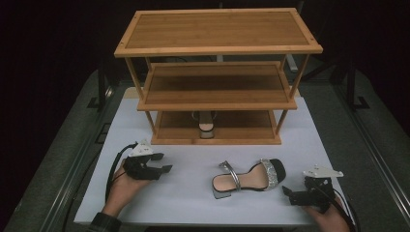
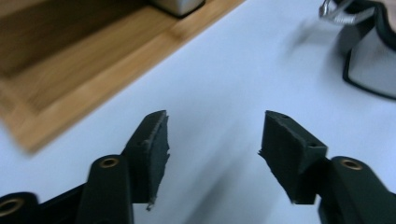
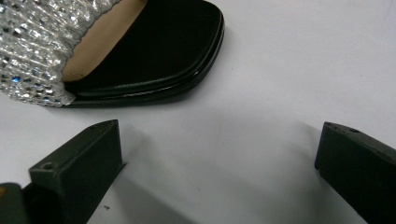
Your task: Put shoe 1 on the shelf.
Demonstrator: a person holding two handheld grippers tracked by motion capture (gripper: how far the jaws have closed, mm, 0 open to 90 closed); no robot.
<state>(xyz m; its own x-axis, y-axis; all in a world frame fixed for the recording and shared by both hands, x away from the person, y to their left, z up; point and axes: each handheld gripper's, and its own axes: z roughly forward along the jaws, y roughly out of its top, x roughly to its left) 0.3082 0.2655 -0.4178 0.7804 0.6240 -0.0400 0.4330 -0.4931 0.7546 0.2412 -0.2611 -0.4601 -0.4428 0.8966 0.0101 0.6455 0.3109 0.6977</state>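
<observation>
A black sandal (image 1: 249, 176) with a rhinestone toe strap and silver ankle buckle lies on its side on the white tabletop (image 1: 183, 193). Its mate (image 1: 206, 126) stands on the bottom board of a three-tier wooden rack (image 1: 217, 48). My left gripper (image 1: 163, 163) hovers left of the loose sandal, jaws open and empty; in the left gripper view (image 2: 212, 140) the sandal's heel end (image 2: 373, 65) lies ahead to the right. My right gripper (image 1: 288, 195) is open just short of the sandal's toe (image 3: 159, 46), as the right gripper view (image 3: 217, 154) shows, with nothing between its jaws.
The rack's base board (image 2: 70, 70) lies close ahead of the left gripper, at its left. The rack's middle shelf (image 1: 217, 87) and top shelf carry nothing. Dark floor and metal rails (image 1: 372, 145) border the table on both sides.
</observation>
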